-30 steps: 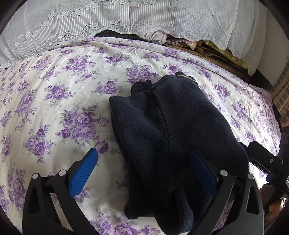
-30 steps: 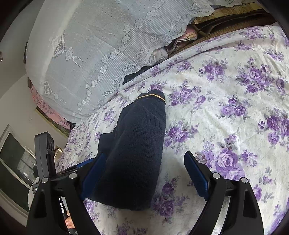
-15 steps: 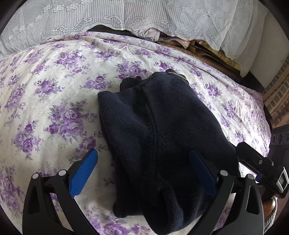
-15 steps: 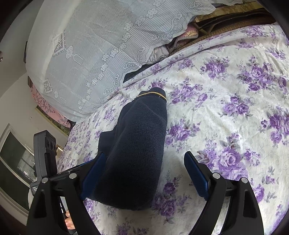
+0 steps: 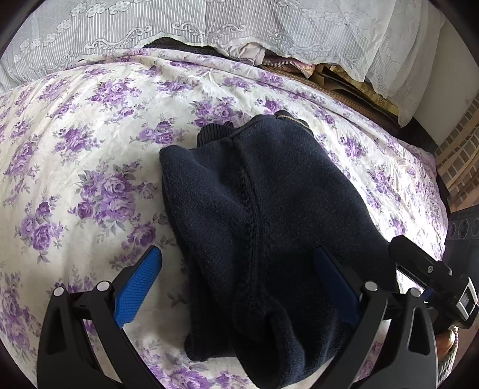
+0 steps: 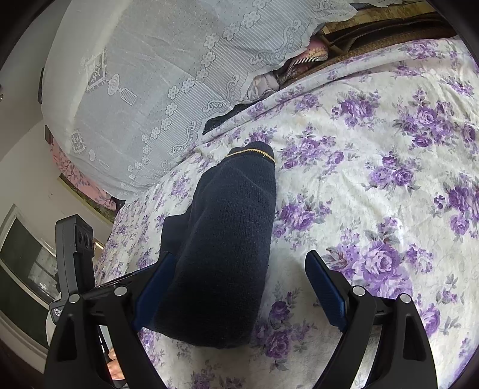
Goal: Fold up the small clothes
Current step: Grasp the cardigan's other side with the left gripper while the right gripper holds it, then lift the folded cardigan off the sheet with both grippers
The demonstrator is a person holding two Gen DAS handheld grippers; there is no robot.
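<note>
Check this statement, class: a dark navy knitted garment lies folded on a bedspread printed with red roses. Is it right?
Not quite. The navy knitted garment does lie folded on the bedspread, but its roses are purple, not red; both wrist views show this.

my left hand-held gripper (image 5: 236, 287) tipped slightly, view dipped then came back up, navy sweater (image 5: 263, 227) sits a touch higher and leftward in my left wrist view, more lace cover (image 5: 209, 24) showing

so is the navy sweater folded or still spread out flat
Folded. The navy sweater lies on the floral sheet as a compact, layered bundle, one thickness doubled over another along a seam.
</note>
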